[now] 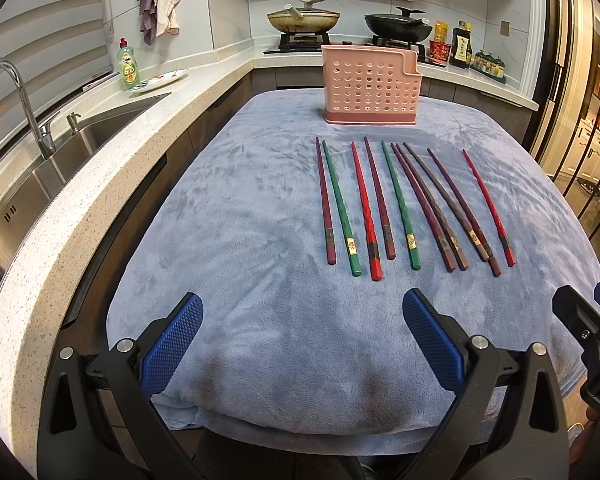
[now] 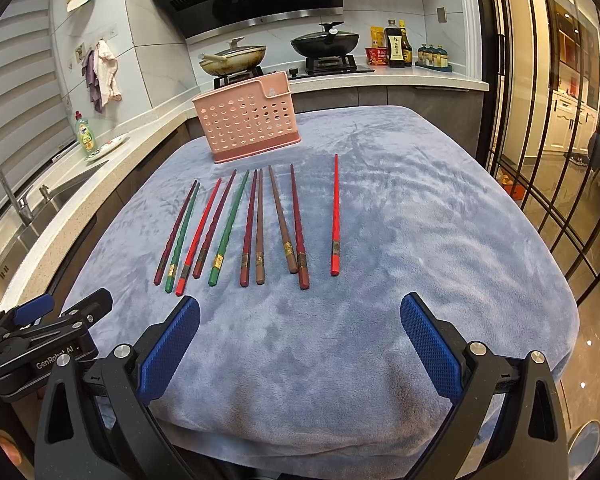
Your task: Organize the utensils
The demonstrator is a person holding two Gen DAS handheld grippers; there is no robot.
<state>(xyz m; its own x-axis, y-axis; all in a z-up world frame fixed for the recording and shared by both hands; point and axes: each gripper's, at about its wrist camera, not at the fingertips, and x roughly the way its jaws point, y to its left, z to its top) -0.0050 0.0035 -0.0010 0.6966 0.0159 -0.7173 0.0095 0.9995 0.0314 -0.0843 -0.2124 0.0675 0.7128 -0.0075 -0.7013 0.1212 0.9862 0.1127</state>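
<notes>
Chopsticks (image 1: 384, 204) lie in a loose row on your bench (image 1: 240, 240), which is draped in a pale blue plush cloth (image 2: 420, 240). Kitchen around it: steel sink (image 1: 40, 184) and tap (image 1: 16, 104) along the counter on your left, green dish soap bottle (image 1: 128, 65) beside a plate, two lidded pans (image 2: 324, 42) on the hob at the back, sauce bottles to the right of them, cloths hanging on the tiled wall.

Ten sticks counted: two green (image 2: 228, 226), two bright red (image 2: 335, 216), the others dark red or brown. Thin tips point away from you toward the pink perforated holder (image 1: 370, 86), thick ends with small gold or dark bands point toward you. Holder stands upright on the cloth just behind the row.

Your left gripper (image 1: 302, 338) hangs over the near edge, fingers (image 1: 176, 344) spread wide, nothing between them; the row sits ahead and slightly to its right, well apart. Your right gripper (image 2: 300, 340) likewise spread and empty; sticks ahead, mostly toward its left, the lone bright red one almost straight ahead
</notes>
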